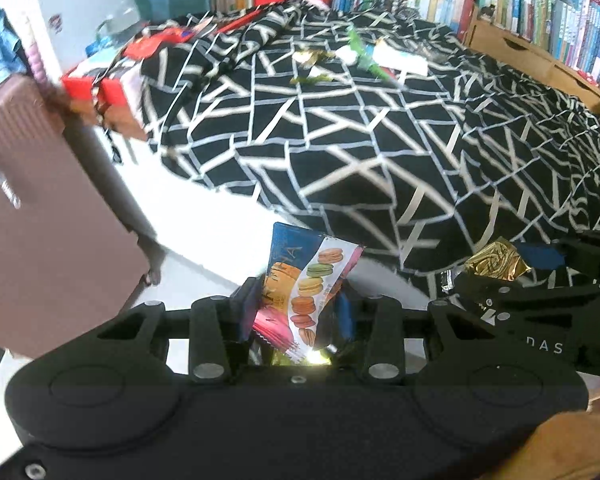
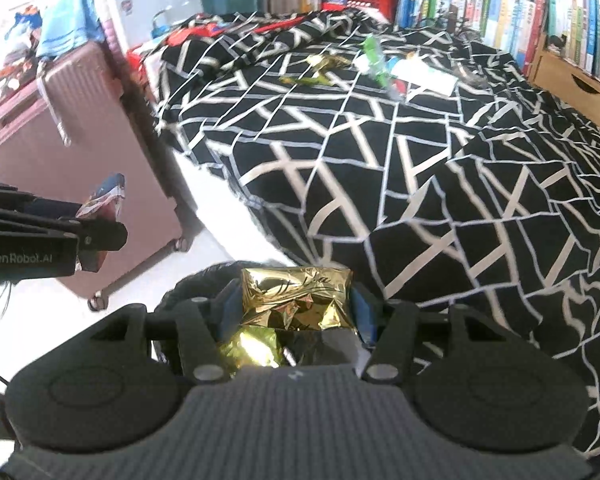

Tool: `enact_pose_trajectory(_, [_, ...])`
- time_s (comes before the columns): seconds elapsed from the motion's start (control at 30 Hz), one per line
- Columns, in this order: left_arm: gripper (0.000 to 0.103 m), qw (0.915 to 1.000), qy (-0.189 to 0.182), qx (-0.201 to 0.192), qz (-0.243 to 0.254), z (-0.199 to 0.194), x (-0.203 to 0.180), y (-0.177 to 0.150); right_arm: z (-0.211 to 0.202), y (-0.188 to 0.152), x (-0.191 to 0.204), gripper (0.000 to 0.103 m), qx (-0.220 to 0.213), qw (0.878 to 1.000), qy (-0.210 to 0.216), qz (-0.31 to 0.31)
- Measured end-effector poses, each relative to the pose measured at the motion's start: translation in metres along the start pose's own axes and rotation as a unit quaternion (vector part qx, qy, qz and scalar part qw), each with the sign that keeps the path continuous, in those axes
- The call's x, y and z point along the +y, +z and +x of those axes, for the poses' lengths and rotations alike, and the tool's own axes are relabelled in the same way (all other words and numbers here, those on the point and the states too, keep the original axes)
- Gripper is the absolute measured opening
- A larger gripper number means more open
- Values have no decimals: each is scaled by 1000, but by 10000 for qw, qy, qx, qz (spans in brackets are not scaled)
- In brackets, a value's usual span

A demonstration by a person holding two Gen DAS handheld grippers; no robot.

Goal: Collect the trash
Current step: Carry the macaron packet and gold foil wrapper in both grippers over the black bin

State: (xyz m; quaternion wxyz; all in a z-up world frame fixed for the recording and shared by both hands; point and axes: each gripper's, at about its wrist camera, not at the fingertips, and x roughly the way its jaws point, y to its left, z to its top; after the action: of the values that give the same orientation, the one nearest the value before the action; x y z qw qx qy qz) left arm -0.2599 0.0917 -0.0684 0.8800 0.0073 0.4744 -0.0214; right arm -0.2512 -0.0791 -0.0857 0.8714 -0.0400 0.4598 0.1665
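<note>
1. My left gripper [image 1: 300,312]: fingers partly closed, clamped on a macaron wrapper [image 1: 306,288] that stands up between them.
2. My right gripper [image 2: 296,312]: fingers about half open, pressed on a crumpled gold foil wrapper [image 2: 296,300].
3. Both grippers hang over the white floor [image 1: 204,216] beside the bed [image 1: 380,152].
4. More trash lies on the black-and-white bedspread, far side: green wrapper [image 2: 374,60], gold wrapper [image 2: 326,62], white paper [image 2: 424,74].
5. Pink suitcase [image 2: 80,152] stands left of the bed.
</note>
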Motion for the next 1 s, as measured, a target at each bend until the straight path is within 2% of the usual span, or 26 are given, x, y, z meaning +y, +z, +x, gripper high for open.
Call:
enact_pose_trajectory(0.33, [38,9984,125,326,-438,26,14,-38,25,-14,24,61,258,9981,191,-533])
enact_pose_trajectory(0.7, [38,9911,264,775,-1046,131,29,-90,111,-47,37,62,524,9902,441,-1218])
enact_pose_trajectory(1.0, [39,9871,239,1014,-1218,189,36,-118,164,-65,33,64,667,9875,477,-1346])
